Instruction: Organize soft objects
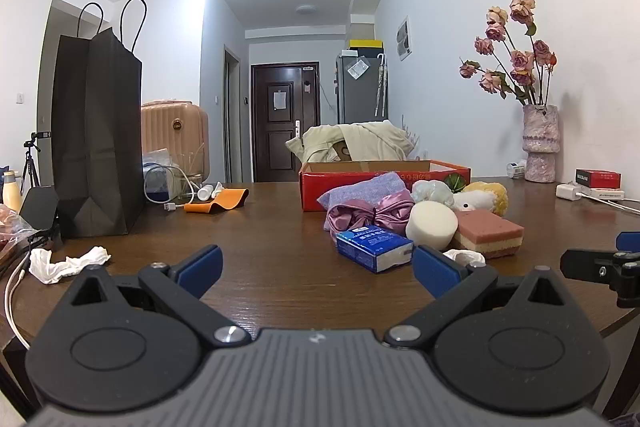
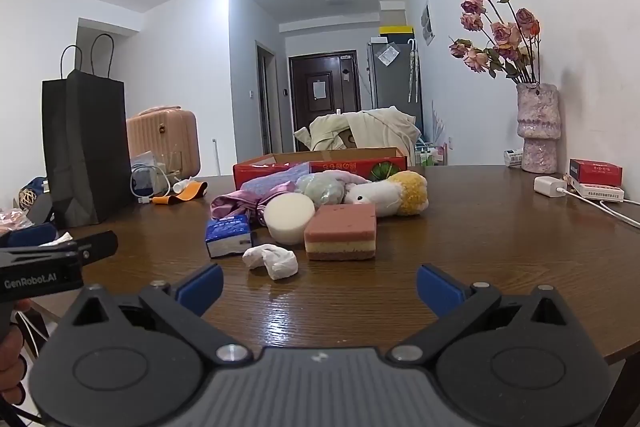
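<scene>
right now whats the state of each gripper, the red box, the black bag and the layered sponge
left gripper: open, holding nothing
right gripper: open, holding nothing
red box: open-topped, behind the pile
black bag: upright, open at top
layered sponge: flat on the table, not gripped

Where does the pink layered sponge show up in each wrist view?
Left wrist: pink layered sponge right of centre, beyond the right finger of the open claw.
Right wrist: sponge near centre, right of the white round sponge.
Shared landmark: the red box behind the pile.
</scene>
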Tool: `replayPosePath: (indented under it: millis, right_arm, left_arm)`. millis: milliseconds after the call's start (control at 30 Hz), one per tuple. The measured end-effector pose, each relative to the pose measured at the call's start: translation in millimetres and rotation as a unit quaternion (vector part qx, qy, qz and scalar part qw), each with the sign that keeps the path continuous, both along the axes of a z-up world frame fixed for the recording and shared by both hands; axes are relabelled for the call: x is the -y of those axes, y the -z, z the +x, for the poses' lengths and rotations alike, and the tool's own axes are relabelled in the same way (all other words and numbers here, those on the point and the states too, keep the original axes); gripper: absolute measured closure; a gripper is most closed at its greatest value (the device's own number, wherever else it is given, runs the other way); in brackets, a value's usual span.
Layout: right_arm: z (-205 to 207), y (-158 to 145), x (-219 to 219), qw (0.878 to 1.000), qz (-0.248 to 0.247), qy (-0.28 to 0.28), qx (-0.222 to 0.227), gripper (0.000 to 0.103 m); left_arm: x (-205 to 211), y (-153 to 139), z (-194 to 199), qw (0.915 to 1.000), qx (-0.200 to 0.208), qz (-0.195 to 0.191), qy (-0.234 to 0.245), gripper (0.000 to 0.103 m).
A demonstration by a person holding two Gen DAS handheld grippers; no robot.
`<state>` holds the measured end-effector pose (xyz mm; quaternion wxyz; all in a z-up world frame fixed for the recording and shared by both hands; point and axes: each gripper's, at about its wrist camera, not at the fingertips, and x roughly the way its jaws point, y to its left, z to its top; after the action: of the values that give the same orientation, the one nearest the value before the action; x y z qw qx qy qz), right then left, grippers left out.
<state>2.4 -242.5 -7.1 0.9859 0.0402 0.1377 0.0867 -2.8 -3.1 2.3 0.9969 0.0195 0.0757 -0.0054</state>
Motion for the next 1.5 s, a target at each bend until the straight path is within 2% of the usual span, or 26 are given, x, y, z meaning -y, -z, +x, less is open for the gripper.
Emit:
replayPosePath:
  millis: [1500]
  right_arm:
    - [0.4,2.3,0.1,1.000,0.005,0.001,-0.005,0.000]
  left_arm:
    - [-0.2,3.0,0.9,1.0000,-0.003,-0.002,0.000,0.000]
